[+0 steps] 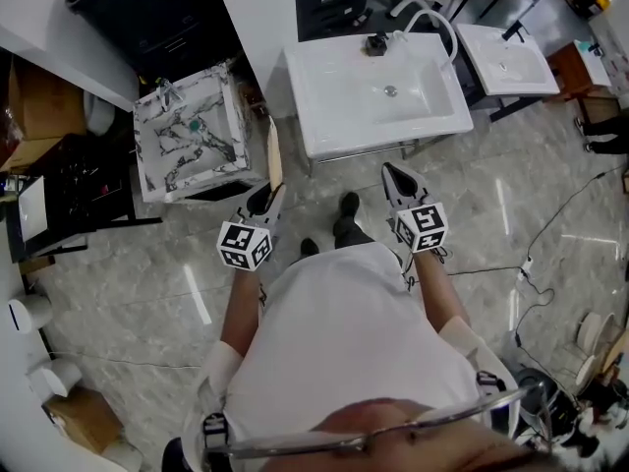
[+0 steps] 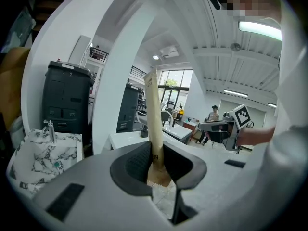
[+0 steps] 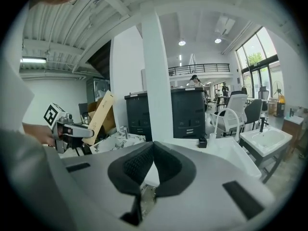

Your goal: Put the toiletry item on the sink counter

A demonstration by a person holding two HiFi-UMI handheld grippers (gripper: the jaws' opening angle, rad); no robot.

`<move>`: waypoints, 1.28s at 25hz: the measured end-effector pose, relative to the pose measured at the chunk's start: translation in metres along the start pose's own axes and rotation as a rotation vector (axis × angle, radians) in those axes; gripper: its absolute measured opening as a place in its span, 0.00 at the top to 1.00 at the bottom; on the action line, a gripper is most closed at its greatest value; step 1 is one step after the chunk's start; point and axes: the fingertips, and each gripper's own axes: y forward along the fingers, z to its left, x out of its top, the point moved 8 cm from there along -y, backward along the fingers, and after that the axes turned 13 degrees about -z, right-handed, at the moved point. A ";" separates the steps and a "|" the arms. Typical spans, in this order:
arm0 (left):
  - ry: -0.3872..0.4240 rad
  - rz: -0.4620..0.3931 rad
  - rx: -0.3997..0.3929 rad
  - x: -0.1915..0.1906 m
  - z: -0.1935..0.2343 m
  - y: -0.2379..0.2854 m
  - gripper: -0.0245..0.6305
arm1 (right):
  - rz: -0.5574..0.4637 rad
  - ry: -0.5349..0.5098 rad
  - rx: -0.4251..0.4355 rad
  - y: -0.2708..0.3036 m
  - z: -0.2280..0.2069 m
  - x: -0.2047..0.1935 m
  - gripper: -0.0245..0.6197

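The toiletry item is a long flat tan paper packet [image 1: 274,155]. My left gripper [image 1: 272,195] is shut on its lower end, and the packet stands upright between the pads [image 2: 152,109]. The white sink counter [image 1: 324,116] lies ahead of both grippers, a floor gap away. A black faucet [image 1: 376,43] sits at its back edge. My right gripper [image 1: 392,171] hovers in front of the counter's near edge with its jaws shut and nothing in them [image 3: 152,150]. The right gripper view also shows the left gripper [image 3: 72,129] holding the packet [image 3: 101,112].
A marble-patterned sink [image 1: 187,141] stands to the left, close to the packet. A second white sink [image 1: 506,57] is at the far right. Dark cabinets [image 1: 147,13] line the back wall. Cables [image 1: 550,234] run across the glossy floor at right, and boxes [image 1: 84,416] sit at lower left.
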 end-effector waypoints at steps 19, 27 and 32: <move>0.062 0.028 0.092 0.023 0.006 0.145 0.86 | 0.022 0.000 0.114 0.103 -0.134 0.015 0.95; 0.035 0.024 0.125 0.025 0.006 0.194 0.86 | 0.035 0.013 0.150 0.128 -0.180 0.018 0.95; 0.031 0.041 0.121 0.023 0.002 0.218 0.86 | 0.042 0.032 0.154 0.135 -0.200 0.015 0.95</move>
